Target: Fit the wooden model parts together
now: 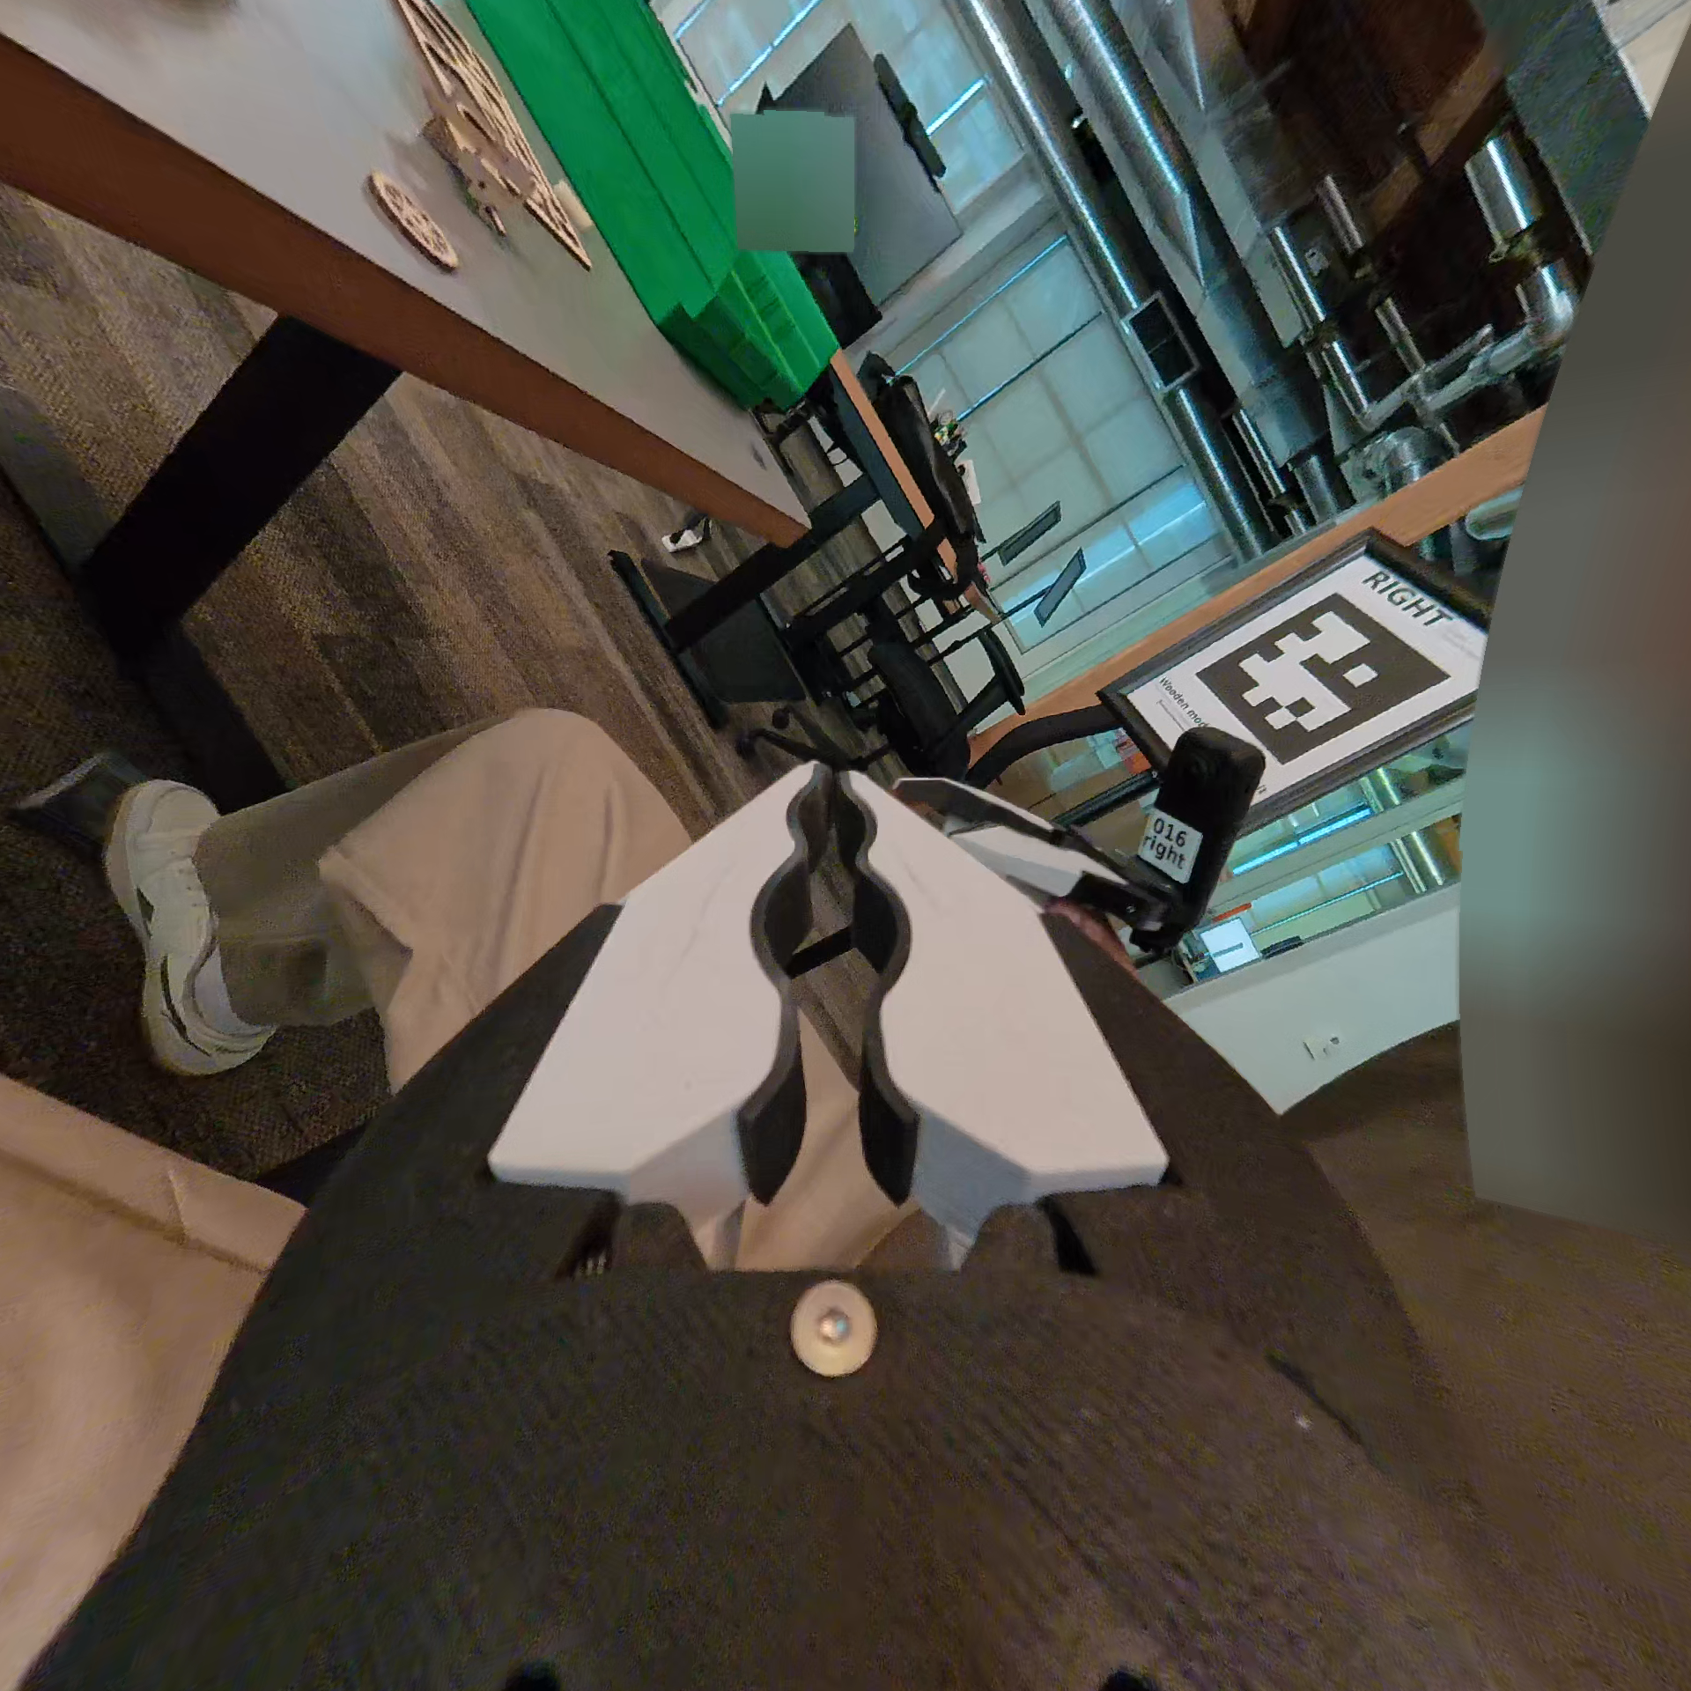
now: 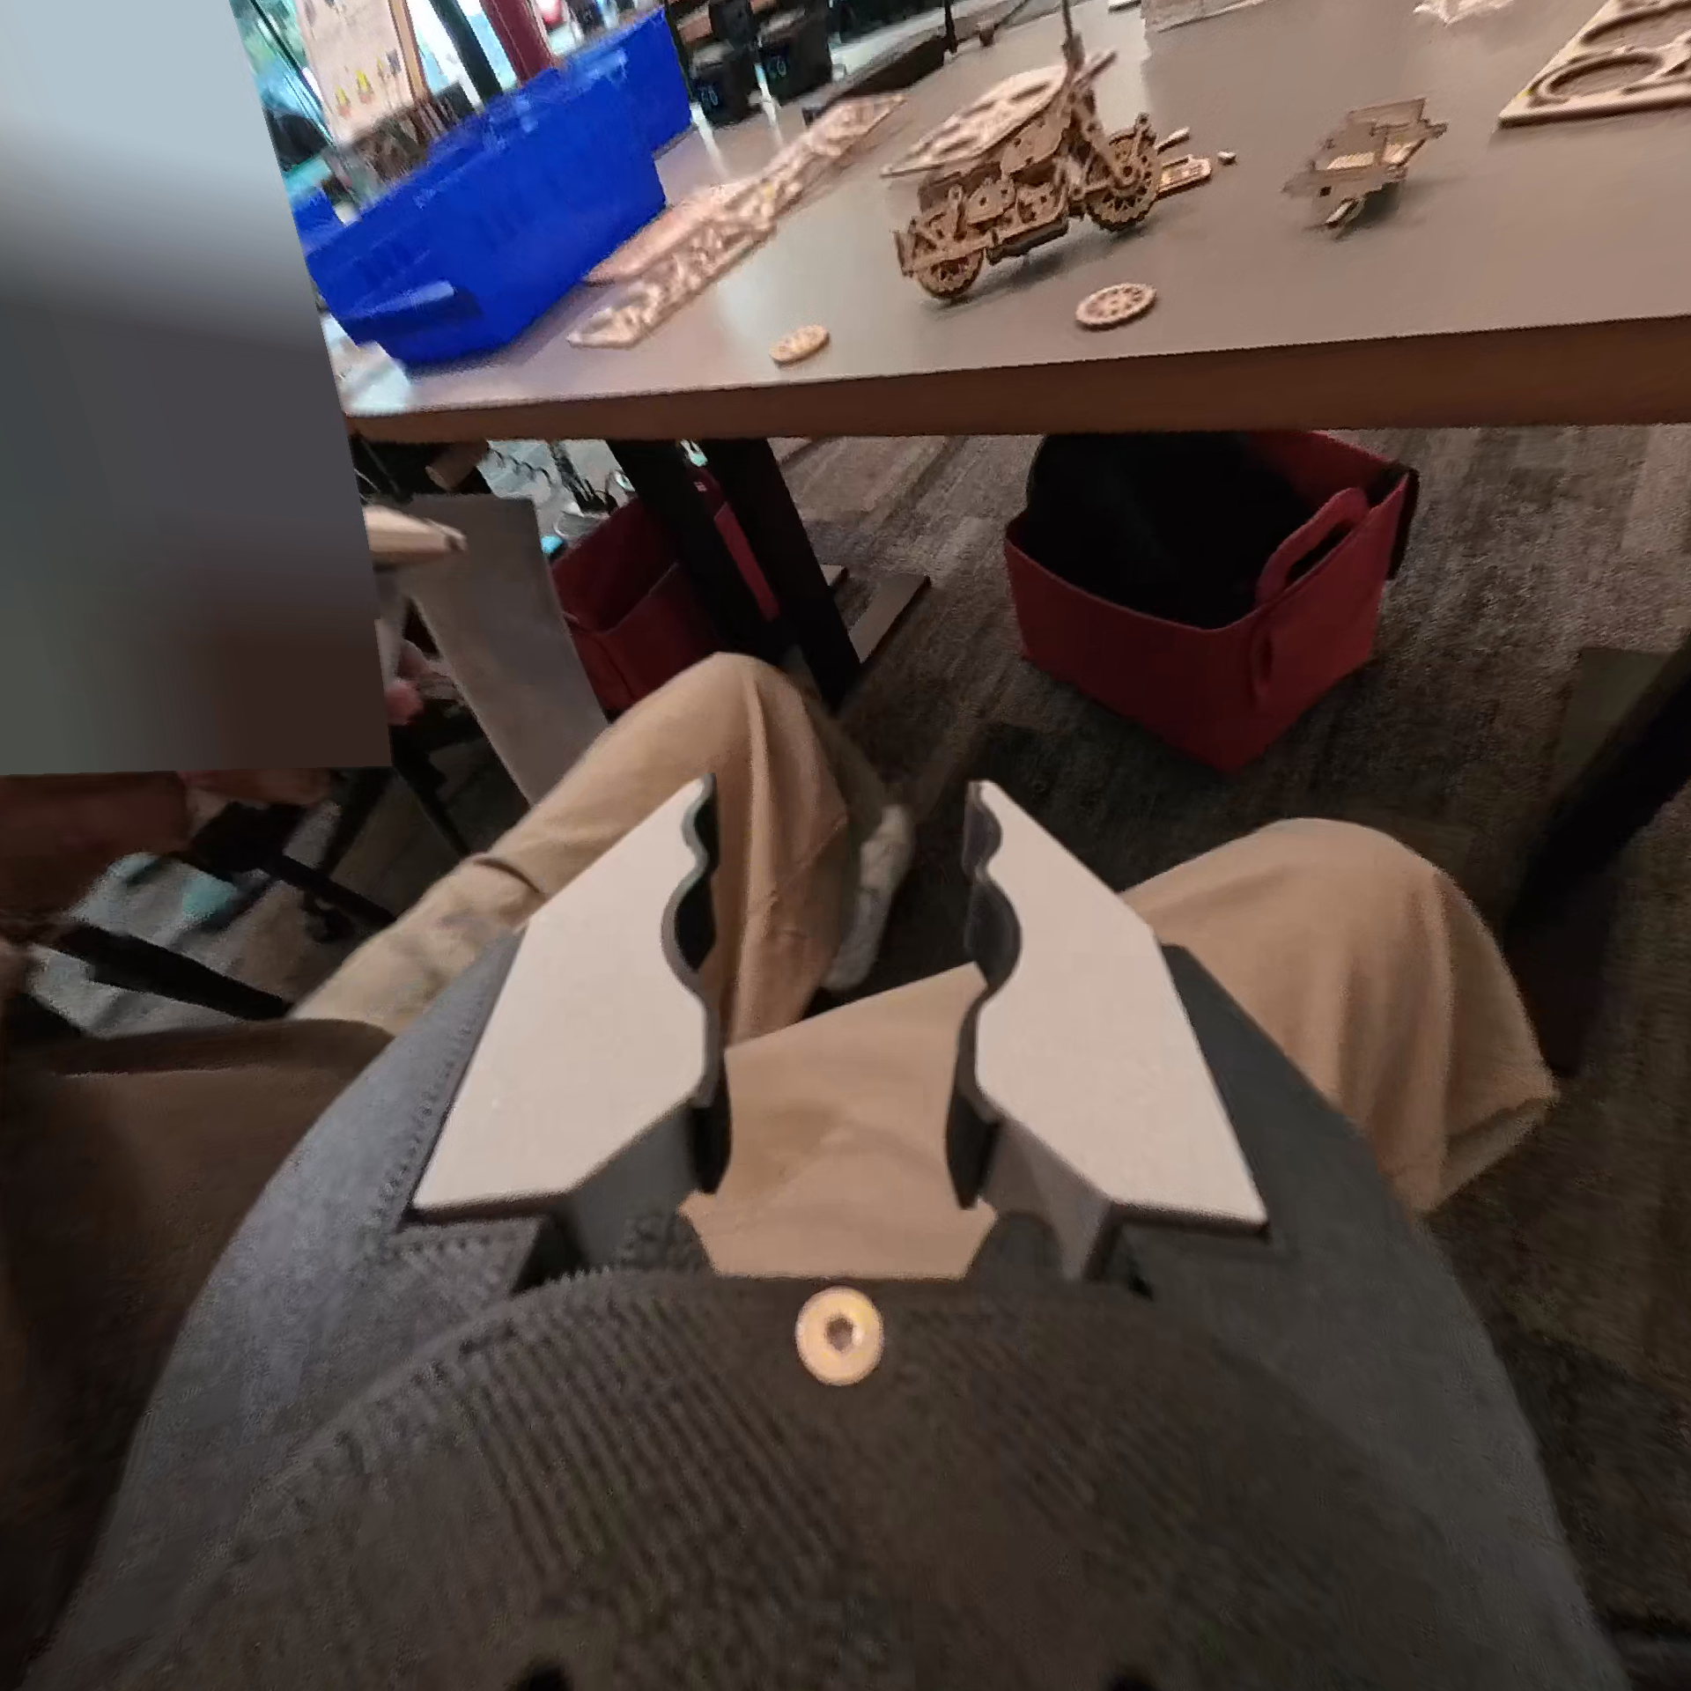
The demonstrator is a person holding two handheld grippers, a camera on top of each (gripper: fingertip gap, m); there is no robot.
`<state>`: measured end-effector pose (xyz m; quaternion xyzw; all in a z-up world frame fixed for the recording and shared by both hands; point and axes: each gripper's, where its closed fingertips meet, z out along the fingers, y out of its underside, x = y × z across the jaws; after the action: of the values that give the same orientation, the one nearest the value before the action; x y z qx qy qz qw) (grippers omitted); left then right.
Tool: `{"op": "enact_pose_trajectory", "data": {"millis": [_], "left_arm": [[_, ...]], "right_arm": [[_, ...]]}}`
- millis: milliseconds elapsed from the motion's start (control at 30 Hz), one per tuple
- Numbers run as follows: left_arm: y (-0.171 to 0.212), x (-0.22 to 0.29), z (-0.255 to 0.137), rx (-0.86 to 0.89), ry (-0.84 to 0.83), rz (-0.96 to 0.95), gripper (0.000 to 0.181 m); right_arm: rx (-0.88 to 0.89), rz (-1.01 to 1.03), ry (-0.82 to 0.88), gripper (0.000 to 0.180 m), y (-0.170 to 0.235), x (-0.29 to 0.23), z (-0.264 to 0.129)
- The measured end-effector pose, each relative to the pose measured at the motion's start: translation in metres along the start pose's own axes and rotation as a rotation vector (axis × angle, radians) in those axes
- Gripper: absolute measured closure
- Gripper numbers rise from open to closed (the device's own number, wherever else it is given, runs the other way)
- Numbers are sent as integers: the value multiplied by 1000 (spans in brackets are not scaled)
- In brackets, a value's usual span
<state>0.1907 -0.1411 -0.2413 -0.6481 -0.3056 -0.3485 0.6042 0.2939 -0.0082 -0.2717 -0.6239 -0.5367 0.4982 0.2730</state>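
While only the right wrist view shows the wooden motorcycle (image 2: 1025,206) (untouched), right gripper (image 2: 837,823) gapes, left gripper (image 1: 837,782) pinches empty.

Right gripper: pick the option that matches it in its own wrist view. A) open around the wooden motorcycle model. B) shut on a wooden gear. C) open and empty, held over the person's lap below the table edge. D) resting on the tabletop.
C: the right gripper has its jaws apart with nothing between them, above the lap, while the wooden motorcycle model stands untouched on the table.
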Motion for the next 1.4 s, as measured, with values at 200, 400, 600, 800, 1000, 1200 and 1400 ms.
{"op": "enact_pose_trajectory", "data": {"millis": [200, 400, 600, 800, 1000, 1200, 1400], "left_arm": [[-26, -52, -38, -54, -180, -9, 181], [-80, -141, -162, 150, -515, -186, 179], [-33, -174, -293, 367, -745, -393, 177], [71, -165, -333, -52, -1108, -281, 180], [116, -178, -388, -1, -1233, -400, 171], [121, -198, -465, -217, -1674, -192, 179], [122, -233, -454, -141, -1529, -300, 179]], "right_arm": [[-118, -434, -68, 121, 2, -20, 90], [-322, -680, -425, 117, 69, -37, 258], [-540, -959, -755, 118, 237, -25, 438], [-795, -907, -379, 128, 373, 127, 628], [-805, -521, -30, 130, 401, 216, 723], [-865, -376, 153, 129, 418, 277, 791], [-973, -271, 203, 162, 453, 294, 818]]}}
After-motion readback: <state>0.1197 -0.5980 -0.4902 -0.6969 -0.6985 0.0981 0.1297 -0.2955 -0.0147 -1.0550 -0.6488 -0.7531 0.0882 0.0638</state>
